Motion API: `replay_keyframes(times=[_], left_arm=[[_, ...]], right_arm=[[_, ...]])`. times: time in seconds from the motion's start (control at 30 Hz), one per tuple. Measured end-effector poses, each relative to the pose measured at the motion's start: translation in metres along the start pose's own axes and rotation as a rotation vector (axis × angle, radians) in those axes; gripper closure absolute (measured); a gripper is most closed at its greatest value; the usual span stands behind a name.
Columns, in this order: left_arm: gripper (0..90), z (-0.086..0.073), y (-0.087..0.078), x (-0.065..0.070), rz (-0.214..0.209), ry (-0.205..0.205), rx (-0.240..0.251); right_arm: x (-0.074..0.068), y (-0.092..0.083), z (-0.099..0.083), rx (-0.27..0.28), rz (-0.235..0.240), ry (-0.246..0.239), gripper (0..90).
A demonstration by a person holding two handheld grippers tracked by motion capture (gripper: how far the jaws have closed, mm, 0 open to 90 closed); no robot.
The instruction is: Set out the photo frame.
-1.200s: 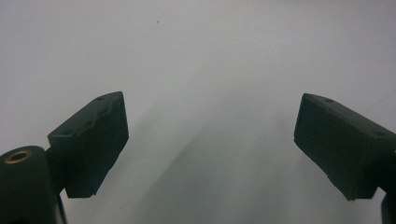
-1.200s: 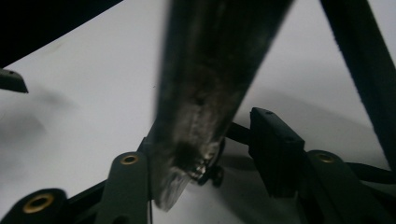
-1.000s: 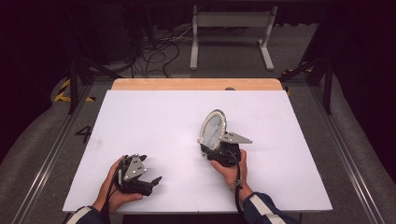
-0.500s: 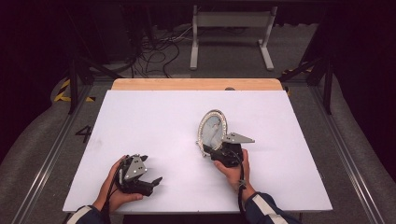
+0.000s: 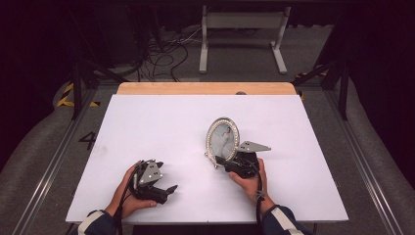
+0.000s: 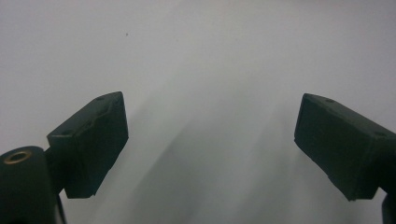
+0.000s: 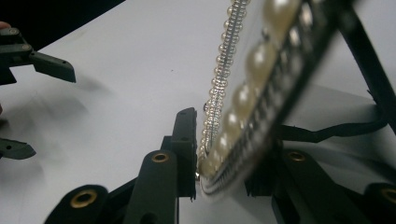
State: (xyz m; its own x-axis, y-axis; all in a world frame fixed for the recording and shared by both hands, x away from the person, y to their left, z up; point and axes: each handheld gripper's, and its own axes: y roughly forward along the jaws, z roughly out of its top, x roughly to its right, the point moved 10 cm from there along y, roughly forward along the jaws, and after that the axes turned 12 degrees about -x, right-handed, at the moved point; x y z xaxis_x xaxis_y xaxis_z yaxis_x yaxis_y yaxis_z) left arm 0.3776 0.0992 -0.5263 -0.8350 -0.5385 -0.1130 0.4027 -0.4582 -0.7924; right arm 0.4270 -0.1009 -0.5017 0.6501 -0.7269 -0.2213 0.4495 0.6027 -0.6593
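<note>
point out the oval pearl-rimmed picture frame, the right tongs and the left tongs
oval picture frame [image 5: 222,138], high view, on the glass face inside the pearl rim
right tongs [image 7: 223,161], right gripper view, midway between the tips, closed on the frame's edge
left tongs [image 6: 210,144], left gripper view, midway between the open tips

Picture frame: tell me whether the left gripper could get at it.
Probably yes: bare table lies between the open left gripper and the picture frame, though the right gripper already clamps its bottom edge.
</note>
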Motion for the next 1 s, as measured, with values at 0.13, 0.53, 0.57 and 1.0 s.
replay_keyframes(times=[0.13, 0.53, 0.57, 1.0], left_arm=[[10.8, 0.009, 0.004, 0.002, -0.015, 0.016, 0.012], [13.0, 0.060, 0.016, -0.022, -0.089, -0.022, 0.115], [13.1, 0.068, 0.021, -0.024, -0.104, -0.023, 0.124], [14.7, 0.125, 0.067, -0.028, -0.206, 0.013, 0.133]], right_arm=[[-0.001, -0.007, -0.001, 0.010, -0.029, -0.035, 67.4], [0.001, -0.020, 0.000, 0.067, -0.065, -0.031, 69.4], [0.000, -0.019, 0.000, 0.069, -0.055, -0.026, 72.6], [0.000, -0.019, 0.001, 0.051, -0.045, -0.058, 76.4]])
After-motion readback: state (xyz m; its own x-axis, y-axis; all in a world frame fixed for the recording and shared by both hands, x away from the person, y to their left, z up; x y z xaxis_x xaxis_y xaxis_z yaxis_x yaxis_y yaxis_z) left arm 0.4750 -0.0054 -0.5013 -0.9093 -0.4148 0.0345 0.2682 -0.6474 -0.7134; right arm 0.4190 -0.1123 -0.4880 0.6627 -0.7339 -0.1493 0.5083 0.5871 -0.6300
